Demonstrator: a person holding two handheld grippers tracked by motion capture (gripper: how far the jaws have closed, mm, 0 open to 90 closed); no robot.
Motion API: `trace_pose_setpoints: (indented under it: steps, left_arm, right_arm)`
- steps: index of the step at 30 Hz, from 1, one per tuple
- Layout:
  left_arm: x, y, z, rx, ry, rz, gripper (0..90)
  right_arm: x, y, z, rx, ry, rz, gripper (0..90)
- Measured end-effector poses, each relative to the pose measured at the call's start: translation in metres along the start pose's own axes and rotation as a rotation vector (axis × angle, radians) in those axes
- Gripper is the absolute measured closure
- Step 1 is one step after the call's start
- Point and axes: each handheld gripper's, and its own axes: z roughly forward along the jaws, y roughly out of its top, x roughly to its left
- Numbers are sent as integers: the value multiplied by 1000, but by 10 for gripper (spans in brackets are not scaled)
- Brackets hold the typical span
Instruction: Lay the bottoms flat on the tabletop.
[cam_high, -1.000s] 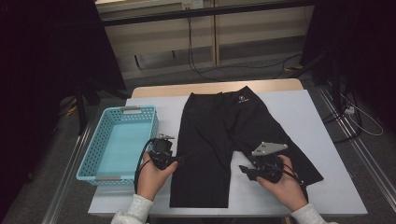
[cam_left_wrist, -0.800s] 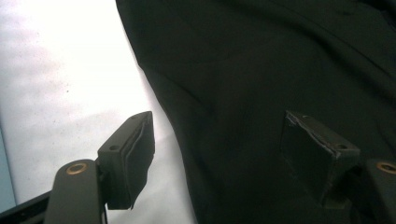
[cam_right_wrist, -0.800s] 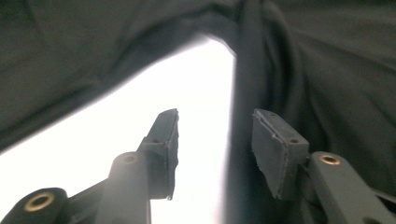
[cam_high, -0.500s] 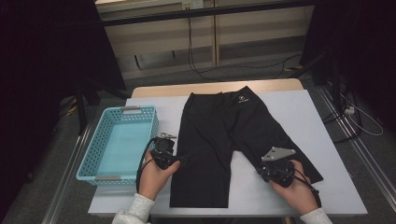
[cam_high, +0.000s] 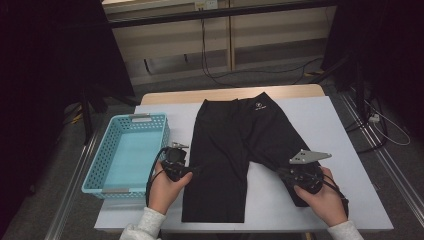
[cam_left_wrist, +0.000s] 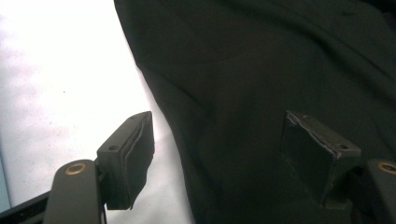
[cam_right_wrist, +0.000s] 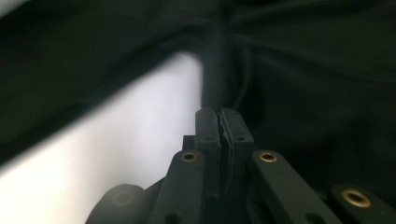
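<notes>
A: Looking at the high view, the black shorts (cam_high: 240, 150) lie flat on the white table (cam_high: 345, 150), waistband at the far edge, both legs pointing toward the person. No fold in them yet as far as I can see.

B: Grippers?

A: The right gripper (cam_high: 292, 176) sits on the right leg near its hem. Its jaws have just been closing and now stand together; in the right gripper view a ridge of black cloth rises from between the pads (cam_right_wrist: 219, 128), so I'd call it clamped on the fabric.

B: And the left?

A: The left gripper (cam_high: 192, 170) is at the outer edge of the left leg. Jaws apart. In the left gripper view one pad (cam_left_wrist: 128, 158) is over bare table, the other over cloth, with the edge of the shorts running between them. Not pinched yet.

B: Basket?

A: The blue basket (cam_high: 95, 165) is to the left of the shorts, nothing in it.

B: So progress?

A: Early. One grip set, the other lined up but not closed. My guess: folding and binning are all still ahead.
</notes>
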Motion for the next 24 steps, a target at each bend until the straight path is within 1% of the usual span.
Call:
trace_pose_setpoints:
  steps: [1,3,6,8,9,10,11,12,15,16,17,19,20,22,24]
  left_arm:
    - [0,0,0,4,1,-3,261]
    - [0,-1,1,5,0,-4,261]
    - [1,-1,2,8,3,-5,261]
    - [0,-1,3,13,2,-3,260]
    - [0,-1,3,13,2,-1,260]
    - [0,-1,3,13,-1,-1,259]
    - [-1,-1,3,15,0,1,259]
    - [-1,-1,3,14,2,1,258]
    - [-1,-1,2,10,2,0,254]
    - [-1,0,2,10,2,0,254]
    - [-1,0,2,11,0,0,254]
    - [-1,-1,2,10,3,1,253]
    - [-1,-1,2,11,0,0,253]
    - [-1,-1,2,10,2,1,253]
    - [-2,-1,3,13,2,1,253]
  right_arm:
    - [-3,-1,1,6,-4,5,874]
    - [-12,-5,4,12,-10,38,872]
    - [-21,-12,9,46,-16,65,866]
    - [-22,-15,11,59,-15,75,835]
    - [-22,-16,12,61,-30,80,801]
    - [-22,-16,12,66,-52,76,794]
    - [-22,-15,11,64,-53,74,794]
    - [-22,-14,10,49,-45,74,794]
    - [-21,-10,5,12,-84,64,798]
    - [-22,-10,5,3,-85,64,795]
    - [-21,-9,4,-6,-83,66,793]
    - [-21,-8,6,-20,-47,59,788]
    - [-19,-7,7,-21,-44,55,786]
    - [-17,-5,10,-8,-56,38,799]
    - [-14,-3,13,-3,-45,31,830]
